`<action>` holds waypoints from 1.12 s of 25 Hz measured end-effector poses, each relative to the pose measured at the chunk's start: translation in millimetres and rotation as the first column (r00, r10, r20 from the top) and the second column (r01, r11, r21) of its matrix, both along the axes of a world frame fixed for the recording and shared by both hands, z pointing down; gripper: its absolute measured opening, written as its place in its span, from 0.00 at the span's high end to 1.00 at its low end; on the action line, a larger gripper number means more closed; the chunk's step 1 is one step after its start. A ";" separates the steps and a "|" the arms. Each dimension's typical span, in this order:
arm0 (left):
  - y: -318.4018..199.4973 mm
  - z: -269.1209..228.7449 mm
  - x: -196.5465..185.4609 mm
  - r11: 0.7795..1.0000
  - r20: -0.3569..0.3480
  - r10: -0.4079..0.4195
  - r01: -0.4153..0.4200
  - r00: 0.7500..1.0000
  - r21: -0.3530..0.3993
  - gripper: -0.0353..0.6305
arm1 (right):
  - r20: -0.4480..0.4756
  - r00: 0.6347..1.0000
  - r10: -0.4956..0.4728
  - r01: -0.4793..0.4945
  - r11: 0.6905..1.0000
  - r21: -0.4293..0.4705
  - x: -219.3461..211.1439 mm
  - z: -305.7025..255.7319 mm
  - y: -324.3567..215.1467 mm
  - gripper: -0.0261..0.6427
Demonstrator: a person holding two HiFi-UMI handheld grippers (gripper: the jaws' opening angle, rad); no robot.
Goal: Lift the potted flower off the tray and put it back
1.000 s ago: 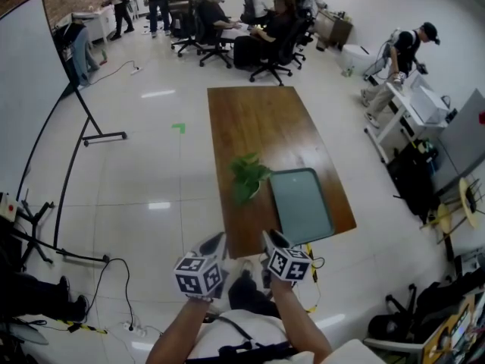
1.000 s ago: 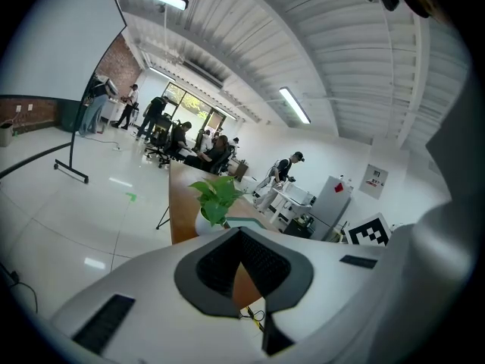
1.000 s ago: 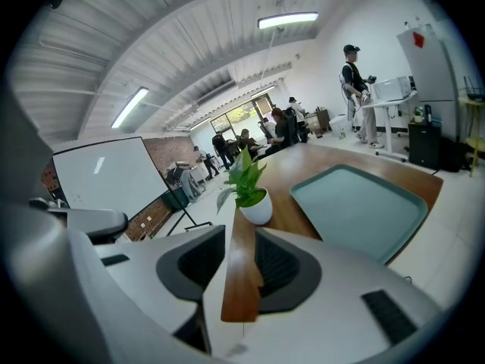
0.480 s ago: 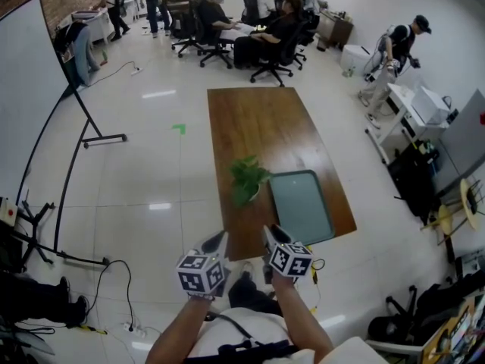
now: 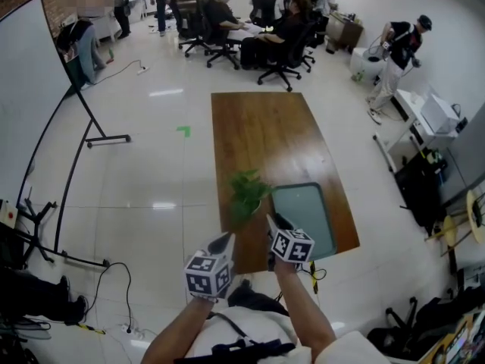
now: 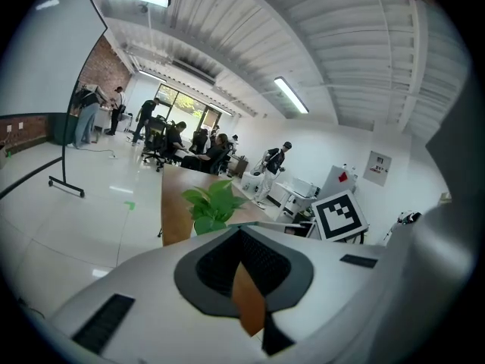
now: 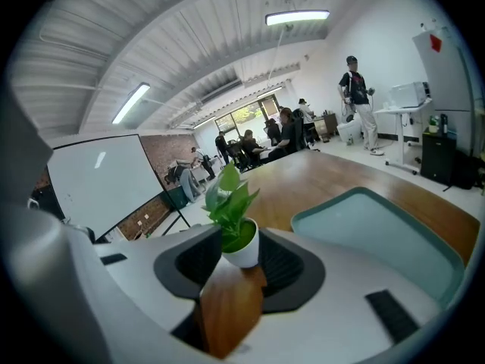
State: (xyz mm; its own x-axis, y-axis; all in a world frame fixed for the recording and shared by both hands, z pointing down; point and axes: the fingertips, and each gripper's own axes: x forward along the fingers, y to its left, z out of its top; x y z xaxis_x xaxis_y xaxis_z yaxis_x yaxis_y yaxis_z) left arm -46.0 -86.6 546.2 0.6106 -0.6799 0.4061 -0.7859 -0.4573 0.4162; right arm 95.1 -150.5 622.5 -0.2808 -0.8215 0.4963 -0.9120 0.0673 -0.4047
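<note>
Lower centre, beside tray (image 5: 307, 218) | potted flower (image 5: 246, 193): likely light, top-heavy; take white pot (image 7: 242, 250) wall | right tool (image 5: 273, 223) jaws just opened wide, empty | left tool (image 5: 226, 240) apart, empty

A long wooden table (image 5: 265, 131) is set on a pale tiled floor (image 5: 144, 165), and a whiteboard (image 5: 26, 89) is stood at the left. Seated people (image 5: 227, 17) are gathered beyond the table, and a green mark (image 5: 183, 130) is seen on the floor

one potted flower (image 5: 246, 191), one tray (image 5: 311, 214), one table (image 5: 261, 127)
</note>
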 end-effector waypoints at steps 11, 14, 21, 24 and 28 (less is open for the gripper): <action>-47.1 9.0 46.4 1.000 0.015 0.019 -0.019 1.000 -0.008 0.95 | 0.003 0.995 -0.099 0.099 0.991 -0.092 -1.7 47.7 -72.2 0.69; -55.1 11.9 54.2 1.000 0.024 0.024 -0.024 0.999 -0.013 0.95 | 0.013 0.991 -0.130 0.130 0.985 -0.113 -6.7 60.3 -85.4 0.69; -69.4 19.0 50.7 0.999 0.035 -0.001 0.002 0.999 -0.038 0.95 | 0.063 0.988 -0.144 0.152 0.976 -0.157 -19.1 82.8 -100.9 0.75; -74.1 21.3 47.7 0.999 0.038 -0.006 0.008 0.999 -0.044 0.95 | 0.089 0.987 -0.135 0.148 0.976 -0.163 -21.0 88.6 -104.9 0.75; -78.6 24.3 36.5 0.998 0.049 -0.019 0.022 0.999 -0.055 0.95 | 0.128 0.987 -0.096 0.117 0.979 -0.166 -22.0 88.8 -107.8 0.78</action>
